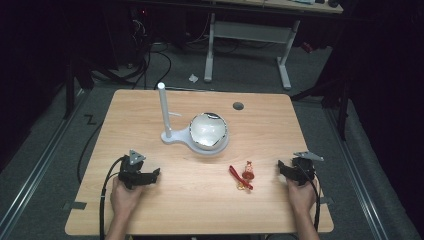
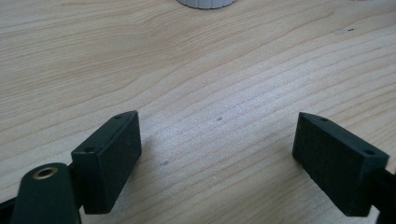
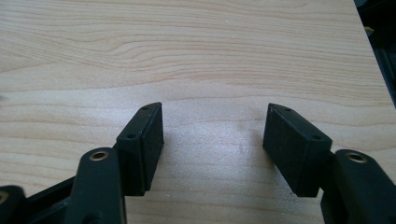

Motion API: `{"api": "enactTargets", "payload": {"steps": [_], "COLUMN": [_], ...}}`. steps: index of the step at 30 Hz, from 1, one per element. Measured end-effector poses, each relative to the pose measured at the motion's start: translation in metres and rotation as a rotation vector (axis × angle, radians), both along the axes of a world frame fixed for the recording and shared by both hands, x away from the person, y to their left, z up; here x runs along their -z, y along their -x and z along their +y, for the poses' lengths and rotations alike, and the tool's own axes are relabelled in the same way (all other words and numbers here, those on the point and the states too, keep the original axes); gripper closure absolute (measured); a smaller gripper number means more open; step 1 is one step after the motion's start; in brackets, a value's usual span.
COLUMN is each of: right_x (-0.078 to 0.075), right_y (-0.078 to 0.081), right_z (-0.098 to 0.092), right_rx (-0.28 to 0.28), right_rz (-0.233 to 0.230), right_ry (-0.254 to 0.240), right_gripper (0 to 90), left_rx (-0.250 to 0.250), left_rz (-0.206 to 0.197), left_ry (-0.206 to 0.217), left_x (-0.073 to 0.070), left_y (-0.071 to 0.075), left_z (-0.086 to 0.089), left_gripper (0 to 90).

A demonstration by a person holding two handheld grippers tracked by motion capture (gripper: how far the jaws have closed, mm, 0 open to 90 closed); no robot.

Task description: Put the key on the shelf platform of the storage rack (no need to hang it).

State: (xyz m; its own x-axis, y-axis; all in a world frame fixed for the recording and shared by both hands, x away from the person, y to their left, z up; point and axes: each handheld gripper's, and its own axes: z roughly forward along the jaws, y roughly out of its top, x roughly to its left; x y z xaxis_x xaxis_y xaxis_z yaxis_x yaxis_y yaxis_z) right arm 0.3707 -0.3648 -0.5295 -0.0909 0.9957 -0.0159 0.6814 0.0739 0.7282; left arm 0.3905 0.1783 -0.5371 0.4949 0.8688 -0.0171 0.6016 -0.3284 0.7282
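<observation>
Wood grain runs pale and smooth across the counter [image 1: 150, 215], and both hands rest low in the frame with nothing between their jaws. The left gripper [image 1: 152, 175], at lower left, has its jaws spread wide over bare wood in the left gripper view. The right gripper [image 1: 281, 167], at lower right, has its jaws parted more narrowly, also over bare wood in the right gripper view.

Nearest the right gripper, just left of it in the lower middle of the frame, lies a small red trinket [image 1: 243, 176]: a thin red strip or ribbon beside a little figure with a gold touch, too small to make out further. It looks light and slight, likely to skid on the slick laminate if nudged. I would judge the knot or body of the figure the surest place to pinch, since the flat strip sits too close to the surface.

Above the middle stands a white stand [image 1: 170, 135] with an upright white post [image 1: 163, 107] and a round, shiny bowl-like dish [image 1: 208, 127] on its base, hard and glossy, probably slippery.
</observation>
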Motion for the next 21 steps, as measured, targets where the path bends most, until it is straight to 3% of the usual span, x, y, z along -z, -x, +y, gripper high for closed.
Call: {"api": "enactTargets", "payload": {"steps": [21], "right_x": [-0.001], "right_y": [0.0021], "right_z": [-0.0014], "right_rx": [-0.012], "right_rz": [0.006], "right_ry": [-0.001], "right_gripper": [39.4], "left_rx": [-0.011], "left_rz": [-0.004], "left_ry": [0.004], "left_x": [0.0], "left_y": [0.0], "left_z": [0.0003], "left_gripper": [17.7]}}
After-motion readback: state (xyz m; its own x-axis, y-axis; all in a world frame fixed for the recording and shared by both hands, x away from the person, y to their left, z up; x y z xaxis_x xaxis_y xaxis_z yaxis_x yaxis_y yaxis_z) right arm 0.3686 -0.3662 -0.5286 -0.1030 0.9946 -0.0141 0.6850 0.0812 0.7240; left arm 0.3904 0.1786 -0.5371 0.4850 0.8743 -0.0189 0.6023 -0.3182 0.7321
